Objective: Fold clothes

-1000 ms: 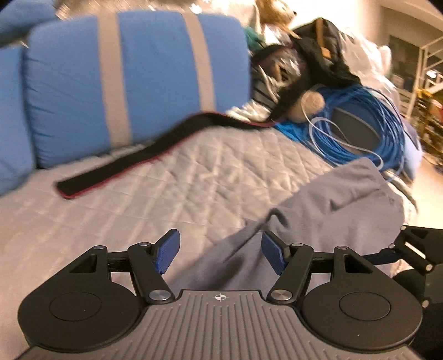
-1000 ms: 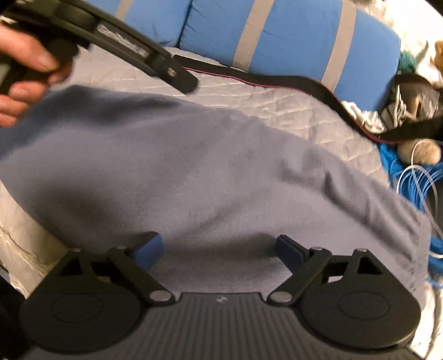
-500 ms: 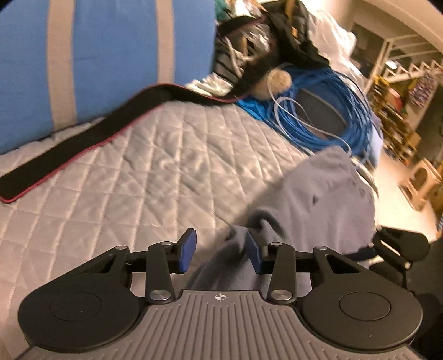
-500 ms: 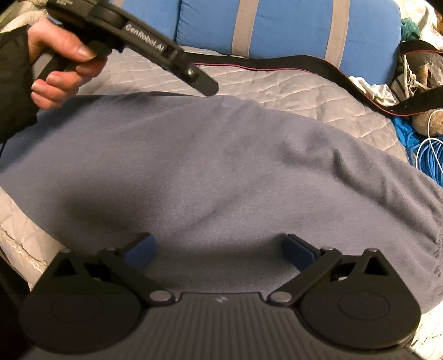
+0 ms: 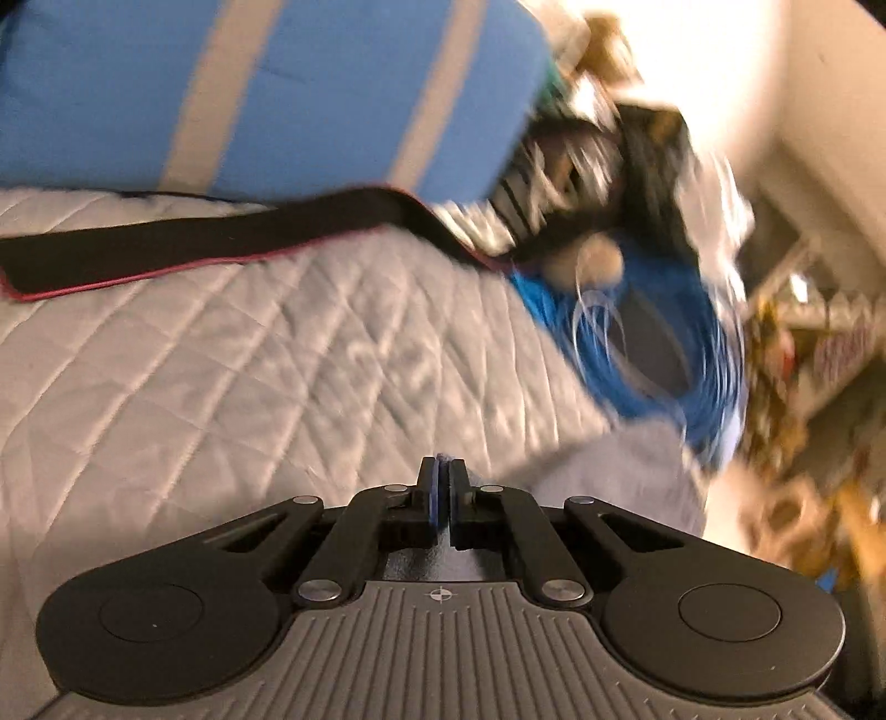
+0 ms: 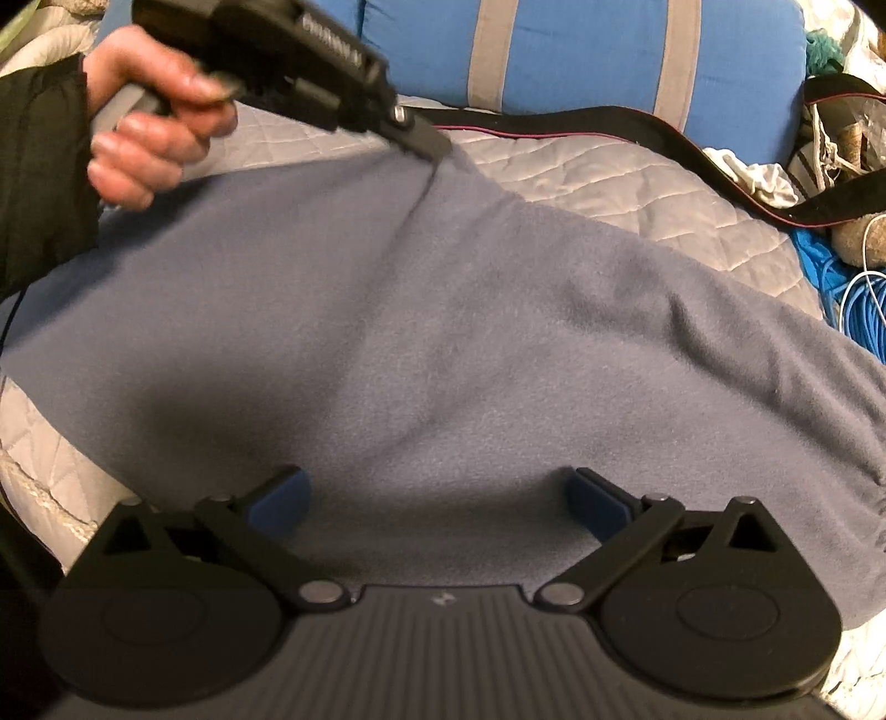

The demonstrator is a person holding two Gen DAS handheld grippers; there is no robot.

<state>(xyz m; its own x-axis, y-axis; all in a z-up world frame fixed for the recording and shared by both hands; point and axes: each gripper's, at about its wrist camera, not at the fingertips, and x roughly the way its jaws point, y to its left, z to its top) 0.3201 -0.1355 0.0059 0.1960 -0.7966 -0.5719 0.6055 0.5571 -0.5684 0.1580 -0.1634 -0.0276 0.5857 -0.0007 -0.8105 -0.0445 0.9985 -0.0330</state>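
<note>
A grey-blue fleece garment (image 6: 470,332) lies spread on the quilted bed cover (image 6: 609,171). In the right wrist view a hand holds my left gripper (image 6: 429,147) at the garment's far edge, where the cloth puckers up into its tip. Seen from the left wrist camera, the left gripper (image 5: 441,471) has its blue pads pressed together, with grey cloth (image 5: 626,471) just below and to the right. My right gripper (image 6: 437,498) stands wide open low over the near part of the garment, with nothing pinched between its fingers.
Blue cushions with grey stripes (image 6: 581,50) line the back of the bed. A black strap with red edging (image 6: 581,124) lies across the cover in front of them. At the right sit a coil of blue cable (image 5: 664,360) and a pile of clutter (image 5: 609,166).
The left gripper has come down onto the garment's far edge and its jaws have closed from wide apart to shut. The right gripper has stayed wide open over the near part.
</note>
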